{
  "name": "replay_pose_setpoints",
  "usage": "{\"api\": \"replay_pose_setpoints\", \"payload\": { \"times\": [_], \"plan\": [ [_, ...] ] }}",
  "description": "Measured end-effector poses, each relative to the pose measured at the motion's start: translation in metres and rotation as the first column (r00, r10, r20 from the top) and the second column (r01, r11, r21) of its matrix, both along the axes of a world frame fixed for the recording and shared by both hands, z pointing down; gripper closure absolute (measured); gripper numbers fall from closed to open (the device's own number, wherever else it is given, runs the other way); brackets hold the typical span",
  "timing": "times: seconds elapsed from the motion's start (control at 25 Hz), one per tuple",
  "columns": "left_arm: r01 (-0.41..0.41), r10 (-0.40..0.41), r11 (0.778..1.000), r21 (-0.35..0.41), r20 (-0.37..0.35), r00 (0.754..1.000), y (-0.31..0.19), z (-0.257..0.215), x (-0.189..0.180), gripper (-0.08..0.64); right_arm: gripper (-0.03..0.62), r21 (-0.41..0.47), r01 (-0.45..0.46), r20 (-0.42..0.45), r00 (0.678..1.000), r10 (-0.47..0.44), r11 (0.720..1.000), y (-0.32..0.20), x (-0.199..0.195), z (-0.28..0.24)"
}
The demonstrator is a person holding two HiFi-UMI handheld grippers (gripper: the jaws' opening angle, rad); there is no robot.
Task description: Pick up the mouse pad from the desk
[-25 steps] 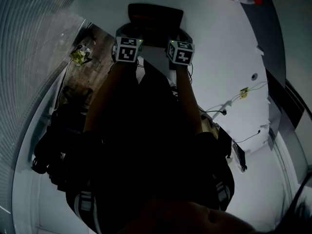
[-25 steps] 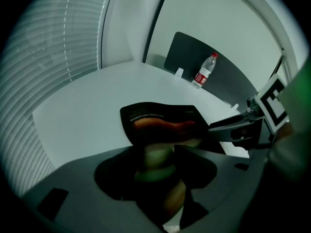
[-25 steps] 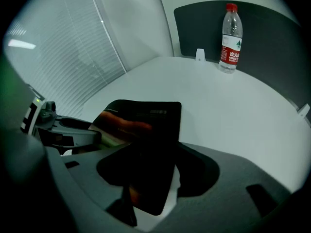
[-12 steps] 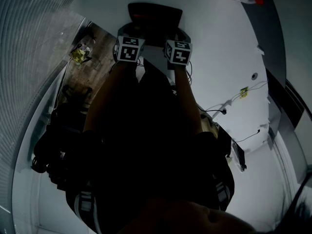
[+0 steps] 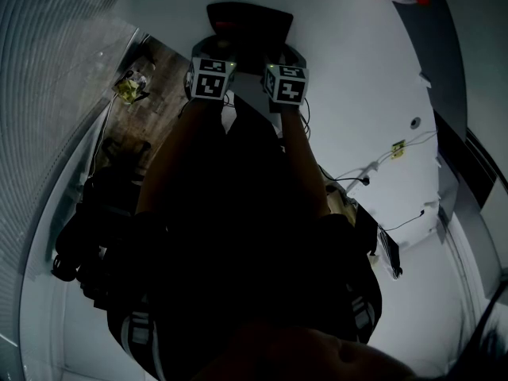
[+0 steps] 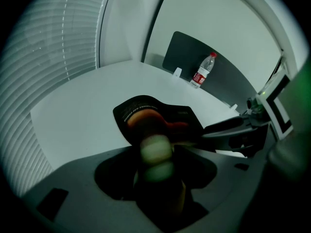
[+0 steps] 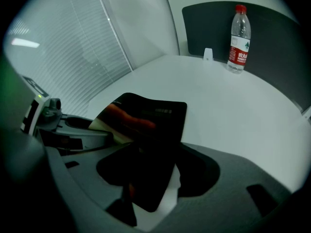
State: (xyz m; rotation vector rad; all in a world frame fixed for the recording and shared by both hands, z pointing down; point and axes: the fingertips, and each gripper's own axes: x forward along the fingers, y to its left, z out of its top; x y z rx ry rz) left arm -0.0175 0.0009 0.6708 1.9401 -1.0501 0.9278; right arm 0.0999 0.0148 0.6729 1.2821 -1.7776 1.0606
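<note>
The black mouse pad [image 5: 250, 24] with a red-orange print lies at the far end of the white desk [image 5: 357, 78], just beyond both grippers. In the left gripper view the left gripper [image 6: 156, 157] is shut on the near edge of the mouse pad [image 6: 146, 113], which curves upward there. The right gripper [image 7: 150, 188] is shut on the mouse pad [image 7: 158, 118] too, and the dark sheet runs down between its jaws. In the head view the left gripper [image 5: 216, 54] and the right gripper [image 5: 279, 58] sit close together at the pad's near edge.
A water bottle [image 7: 239, 38] with a red cap and label stands at the desk's far edge against a dark partition [image 7: 272, 33]. Window blinds [image 6: 43, 67] run along the left. Cables [image 5: 373, 165] trail on the desk's right side. The person's dark clothing fills the lower head view.
The right gripper has shifted a little left, closer to the left gripper. The mouse pad's far edge has crept slightly up in the head view.
</note>
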Motion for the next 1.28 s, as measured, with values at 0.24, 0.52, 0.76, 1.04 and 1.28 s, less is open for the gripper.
{"api": "replay_pose_setpoints", "payload": {
  "times": [0.24,0.52,0.76,1.04,1.28],
  "plan": [
    [0.007,-0.006,1.0,0.003,-0.004,1.0,-0.001,-0.001,0.001,0.347,0.374,-0.002,0.009,0.018,1.0,-0.009,1.0,0.0,-0.011,-0.001],
    [0.012,-0.012,1.0,0.003,-0.006,1.0,-0.001,0.0,0.002,0.347,0.376,-0.001,0.025,0.035,0.999,-0.025,1.0,-0.001,-0.021,-0.001],
    [0.016,-0.016,1.0,0.009,0.0,1.0,-0.002,0.001,0.001,0.348,0.376,0.001,0.042,0.06,0.997,-0.042,0.999,-0.003,-0.035,0.001],
    [0.021,-0.021,1.0,0.004,-0.008,1.0,-0.002,0.001,-0.001,0.348,0.38,0.006,0.053,0.066,0.996,-0.053,0.999,-0.002,-0.041,0.002],
    [0.028,-0.028,1.0,0.007,-0.018,0.999,-0.001,-0.001,-0.005,0.353,0.387,0.009,0.058,0.078,0.995,-0.059,0.998,-0.001,-0.042,0.0]
  ]
}}
